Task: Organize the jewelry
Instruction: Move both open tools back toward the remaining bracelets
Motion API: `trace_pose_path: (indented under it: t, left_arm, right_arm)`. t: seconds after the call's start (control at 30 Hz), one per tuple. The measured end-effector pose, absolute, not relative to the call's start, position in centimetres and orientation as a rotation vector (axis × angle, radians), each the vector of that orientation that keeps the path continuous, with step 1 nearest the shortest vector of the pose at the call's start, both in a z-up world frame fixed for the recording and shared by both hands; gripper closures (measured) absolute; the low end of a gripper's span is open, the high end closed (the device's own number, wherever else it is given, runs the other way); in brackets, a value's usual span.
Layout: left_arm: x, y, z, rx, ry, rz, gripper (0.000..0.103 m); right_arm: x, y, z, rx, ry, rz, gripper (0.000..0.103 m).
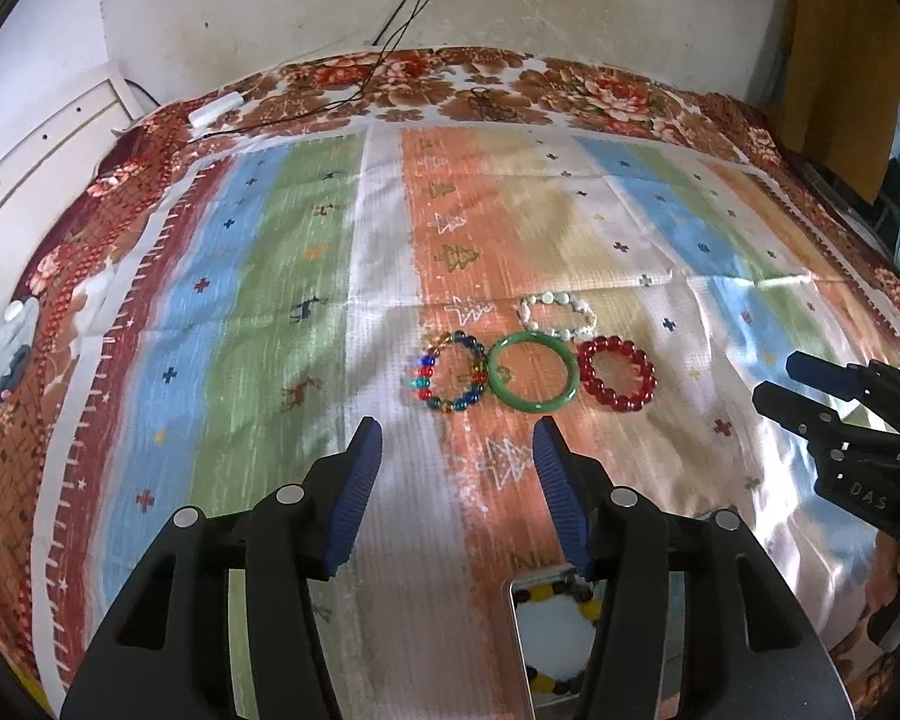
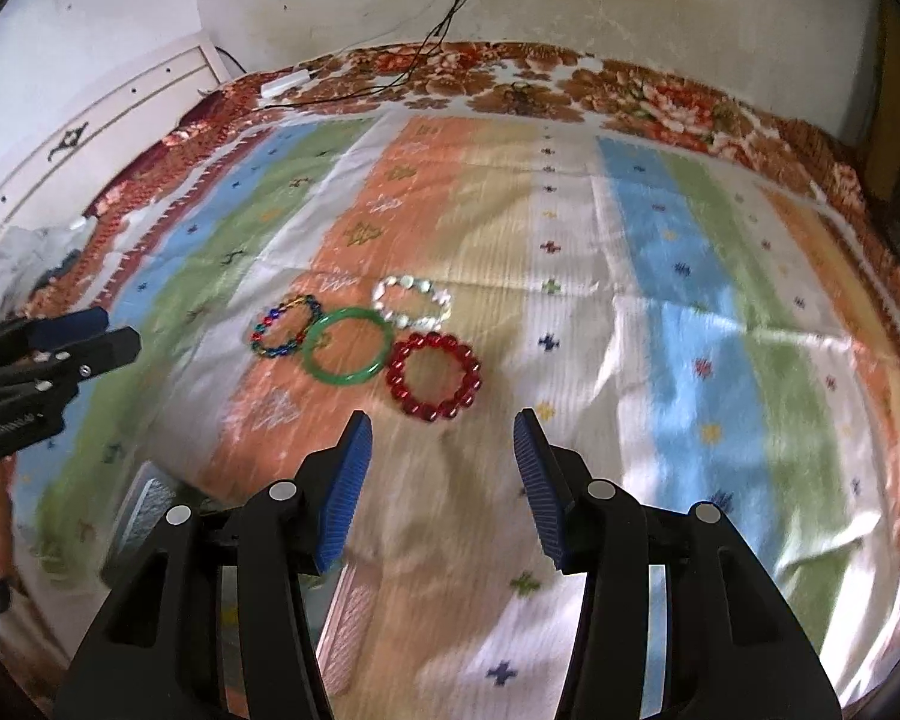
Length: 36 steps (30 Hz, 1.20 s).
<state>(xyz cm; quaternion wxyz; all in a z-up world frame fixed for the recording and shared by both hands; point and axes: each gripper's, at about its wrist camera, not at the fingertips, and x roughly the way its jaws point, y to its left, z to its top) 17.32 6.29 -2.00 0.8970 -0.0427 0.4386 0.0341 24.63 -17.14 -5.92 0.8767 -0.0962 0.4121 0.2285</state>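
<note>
Several bracelets lie close together on the striped cloth: a multicolour bead bracelet [image 1: 448, 372], a green bangle [image 1: 532, 373], a red bead bracelet [image 1: 616, 372] and a white bead bracelet [image 1: 558, 316]. My left gripper [image 1: 457, 441] hovers just short of them, open, with nothing between its blue pads. Below it a metal tin [image 1: 519, 648] holds a yellow-and-dark bead bracelet [image 1: 588, 603]. In the right wrist view the red bracelet [image 2: 433, 375], green bangle [image 2: 348, 346], multicolour bracelet [image 2: 285, 327] and white bracelet [image 2: 414, 300] lie ahead of my right gripper [image 2: 443, 438], which is open and holds nothing.
A striped cloth [image 1: 258, 276] covers a floral bedspread [image 1: 600, 90]. A white charger with black cable [image 1: 216, 108] lies at the far edge. The tin's lid [image 2: 144, 510] rests near the left gripper [image 2: 108, 336] in the right wrist view. A hand holds the right gripper [image 1: 810, 396].
</note>
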Motion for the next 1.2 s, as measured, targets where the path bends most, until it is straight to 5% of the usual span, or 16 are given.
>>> trace_pose_path:
  t: [1.2]
  left_arm:
    - [25.5,8.5,-7.1,-0.059,1.046,0.120,0.047]
  right_arm:
    - [32.1,-15.2,-10.3,-0.184,1.059,0.474,0.050]
